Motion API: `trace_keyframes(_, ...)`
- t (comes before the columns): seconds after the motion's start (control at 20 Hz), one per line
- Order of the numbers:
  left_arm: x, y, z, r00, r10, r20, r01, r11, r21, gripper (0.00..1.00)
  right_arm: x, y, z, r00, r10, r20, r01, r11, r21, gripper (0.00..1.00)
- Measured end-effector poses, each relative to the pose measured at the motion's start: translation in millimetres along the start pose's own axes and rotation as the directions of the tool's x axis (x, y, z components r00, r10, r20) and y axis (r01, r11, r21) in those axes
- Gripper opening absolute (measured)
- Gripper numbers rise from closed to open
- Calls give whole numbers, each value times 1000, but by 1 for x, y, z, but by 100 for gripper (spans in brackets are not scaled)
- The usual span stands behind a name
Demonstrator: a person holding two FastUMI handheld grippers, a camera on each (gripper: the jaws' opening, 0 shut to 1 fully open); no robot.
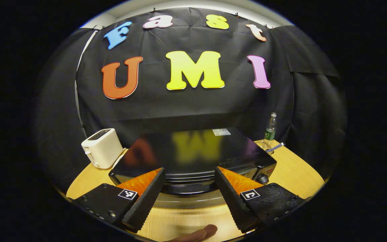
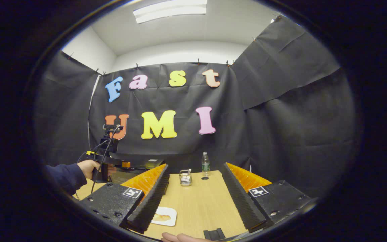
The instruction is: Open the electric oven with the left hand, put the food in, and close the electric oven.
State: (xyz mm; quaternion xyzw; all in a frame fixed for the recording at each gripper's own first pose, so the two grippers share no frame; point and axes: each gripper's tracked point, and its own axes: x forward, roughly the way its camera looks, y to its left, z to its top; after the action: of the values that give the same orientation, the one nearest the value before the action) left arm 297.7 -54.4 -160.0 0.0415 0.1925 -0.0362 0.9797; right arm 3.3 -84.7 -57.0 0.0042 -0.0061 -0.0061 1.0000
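Both tools gape empty: left tool (image 1: pixel 188 195) hovers before the shut electric oven (image 1: pixel 193 154); food on its plate (image 2: pixel 164 216) waits beneath right tool (image 2: pixel 193 198).

In the left gripper view the left tool (image 1: pixel 188 188) covers the electric oven (image 1: pixel 193 151) front, so its door cannot be seen. In the right gripper view, the right tool (image 2: pixel 193 198) finger hides part of the plate (image 2: pixel 165 216), and the food (image 2: pixel 161 217) on it is too small to identify.

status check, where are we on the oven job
Both tools open: left tool at the closed electric oven, right tool empty. Food on white plate, table. Nothing blocking.
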Motion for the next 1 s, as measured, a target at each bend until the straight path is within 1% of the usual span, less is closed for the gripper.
trace_keyframes(0.05, 4, 0, 4, 1000, 0, 14, 0, 1000, -27, 100, 1, 3, -3, 1000, 8, -3, -8, 1000, 7, 96)
trace_keyframes(0.1, 1, -2, -3, 999, -3, -35, 1, 998, -63, 100, 2, 6, -4, 1000, 18, -6, -18, 1000, 15, 96)
trace_keyframes(0.15, -3, -1, -2, 1000, -2, -29, 0, 997, -75, 99, 1, 11, -7, 999, 33, -15, -32, 999, 15, 96)
trace_keyframes(0.25, -13, -4, -4, 999, 5, -32, -7, 999, -43, 100, 1, 15, -14, 998, 55, -33, -54, 999, 6, 96)
trace_keyframes(0.3, -17, -4, -8, 999, 4, -33, -6, 999, -53, 100, 1, 16, -13, 998, 54, -34, -54, 999, 5, 96)
trace_keyframes(0.35, -23, -6, -15, 999, 5, -36, -8, 998, -63, 100, 1, 15, -12, 998, 46, -36, -46, 999, 1, 96)
trace_keyframes(0.45, -37, -7, -25, 998, 4, -64, -8, 998, -54, 100, 2, 14, -14, 999, 20, -47, -20, 1000, -8, 96)
trace_keyframes(0.6, -55, -9, -42, 996, 6, -87, -10, 999, -49, 100, 0, 25, -13, 998, 27, -55, -28, 1000, -11, 96)
trace_keyframes(0.7, -68, -12, -53, 998, 6, -68, -9, 999, -44, 100, 1, 29, -14, 998, 26, -57, -27, 1000, -11, 96)
trace_keyframes(0.85, -83, -14, -77, 998, 9, -62, -12, 999, -47, 100, 4, 45, -27, 996, 49, -80, -53, 998, -41, 96)
trace_keyframes(1.0, -91, -16, -89, 1000, 12, 1, -12, 1000, -25, 99, 10, 56, -36, 993, 55, -101, -63, 995, -79, 96)
